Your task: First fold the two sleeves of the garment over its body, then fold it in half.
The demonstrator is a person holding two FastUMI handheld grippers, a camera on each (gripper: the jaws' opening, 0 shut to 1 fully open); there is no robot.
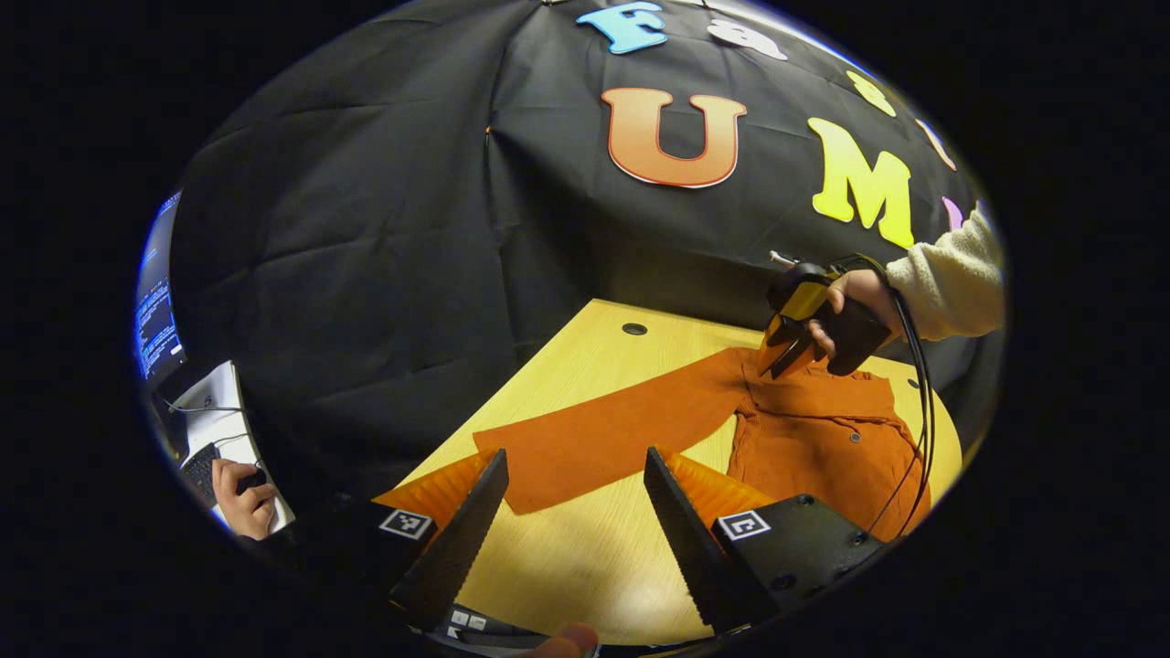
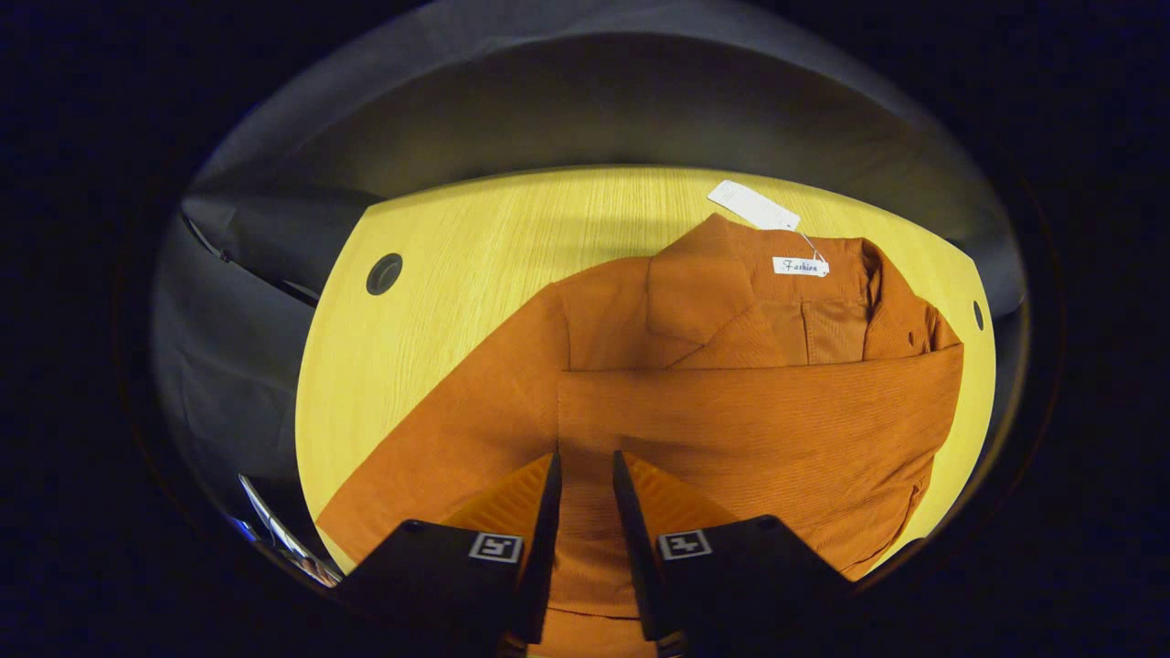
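An orange garment [image 1: 823,439] [image 2: 731,411] lies on the wooden table [image 1: 594,356] [image 2: 457,274]. One sleeve [image 2: 759,402] is folded across its body. The other sleeve [image 1: 622,429] [image 2: 439,439] stretches flat away from the body, and its cuff ends just beyond my left gripper [image 1: 576,452]. That gripper hangs open above the table with nothing between its fingers. My right gripper [image 2: 585,457] [image 1: 781,356] sits over the body with its fingers close together, and the folded sleeve's cuff end runs between them.
A white tag [image 2: 754,206] lies by the collar. The table has round cable holes [image 1: 634,328] [image 2: 384,272]. A cable [image 1: 919,384] trails from the right gripper over the garment. Off the table's left, a hand [image 1: 242,493] rests by a keyboard below a monitor [image 1: 155,302].
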